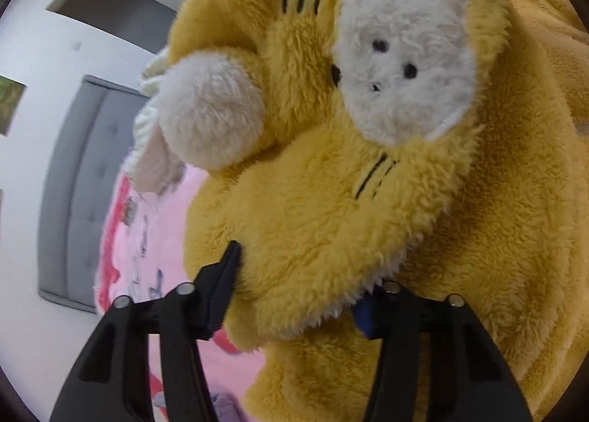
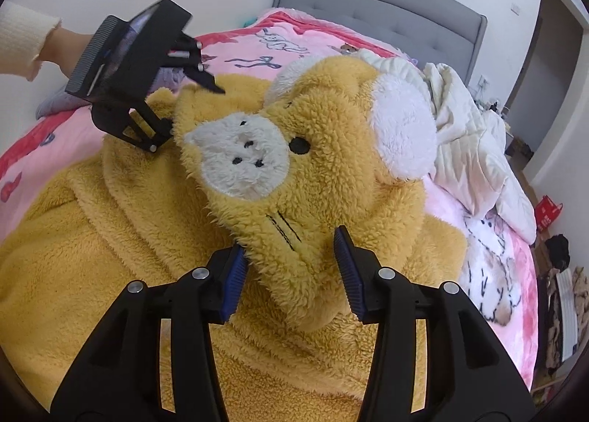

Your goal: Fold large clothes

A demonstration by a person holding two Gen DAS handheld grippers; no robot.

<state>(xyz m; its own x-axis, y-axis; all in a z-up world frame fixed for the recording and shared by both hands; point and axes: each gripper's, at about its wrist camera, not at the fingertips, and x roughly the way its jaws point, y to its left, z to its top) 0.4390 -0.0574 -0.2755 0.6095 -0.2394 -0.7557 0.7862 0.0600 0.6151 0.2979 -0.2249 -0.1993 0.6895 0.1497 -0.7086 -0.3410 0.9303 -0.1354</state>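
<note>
The yellow fleece animal robe (image 2: 121, 275) lies spread on the pink blanket (image 2: 254, 43) of a bed, its hood (image 2: 313, 149), with a pale muzzle patch and white ear, bunched up in the middle between both tools.

The right gripper (image 2: 291, 275) stands part open with a thick fold of the hood's lower edge between its blue pads; the left-hand pad touches the pile, the other stands just clear, so it is not clamped. The left gripper (image 1: 305, 289) has a lump of the hood's far edge between its jaws and seems to be pinching it, though fleece hides one pad (I cannot be sure the grip is firm).

Risks as I judge them: the deep pile can slip out of a shallow pinch, letting the hood flop askew; or a jaw takes two layers and drags the robe body along, rucking the fold.

Room is fair toward the grey headboard (image 2: 386, 6), but a crumpled cream quilt (image 2: 471, 149) lies just beside the hood on the right, and the bed's edge falls away beyond it.
</note>
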